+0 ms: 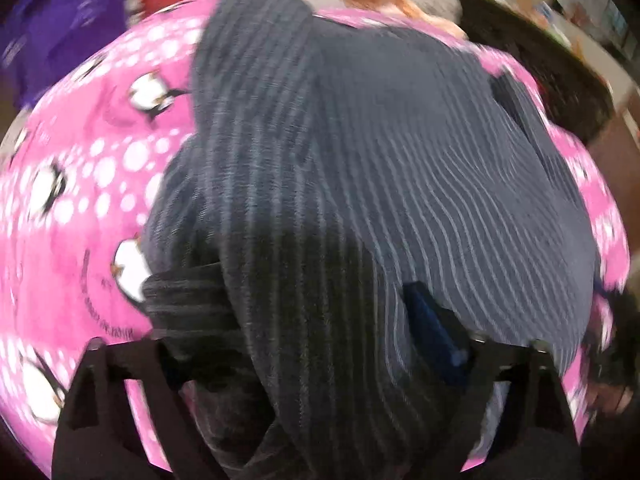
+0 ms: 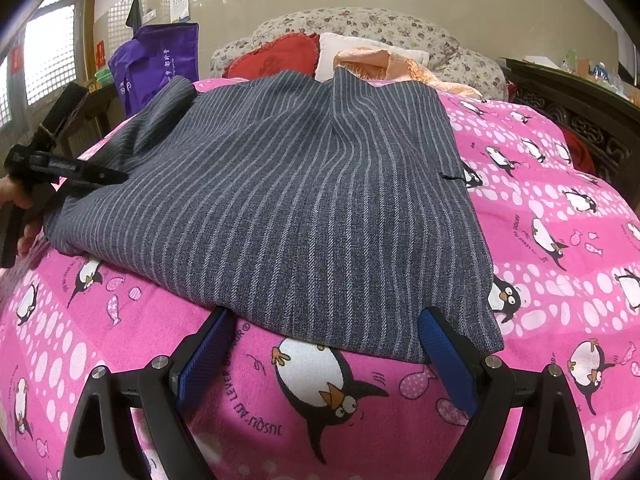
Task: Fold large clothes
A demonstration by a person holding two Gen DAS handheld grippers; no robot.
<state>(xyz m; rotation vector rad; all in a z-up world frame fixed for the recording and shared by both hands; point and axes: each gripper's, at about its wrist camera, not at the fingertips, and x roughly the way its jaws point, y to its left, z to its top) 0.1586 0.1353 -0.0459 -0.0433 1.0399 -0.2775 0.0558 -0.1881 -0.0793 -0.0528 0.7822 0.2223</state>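
A large grey pinstriped garment (image 2: 288, 208) lies partly folded on a pink penguin-print bed cover (image 2: 560, 240). My right gripper (image 2: 324, 344) is open, its blue pads at the garment's near edge, holding nothing. My left gripper (image 2: 100, 176) shows at the garment's left side in the right wrist view. In the blurred left wrist view the striped cloth (image 1: 360, 168) drapes thickly between the left gripper's (image 1: 312, 344) fingers and hides the left pad; one blue pad (image 1: 436, 328) shows, so I cannot tell whether the jaws grip.
A red heart cushion (image 2: 276, 58), a white pillow (image 2: 360, 50) and an orange cloth (image 2: 400, 66) lie at the floral headboard (image 2: 360, 22). A purple bag (image 2: 160, 64) stands left of the bed. A dark wooden cabinet (image 2: 580, 112) lines the right side.
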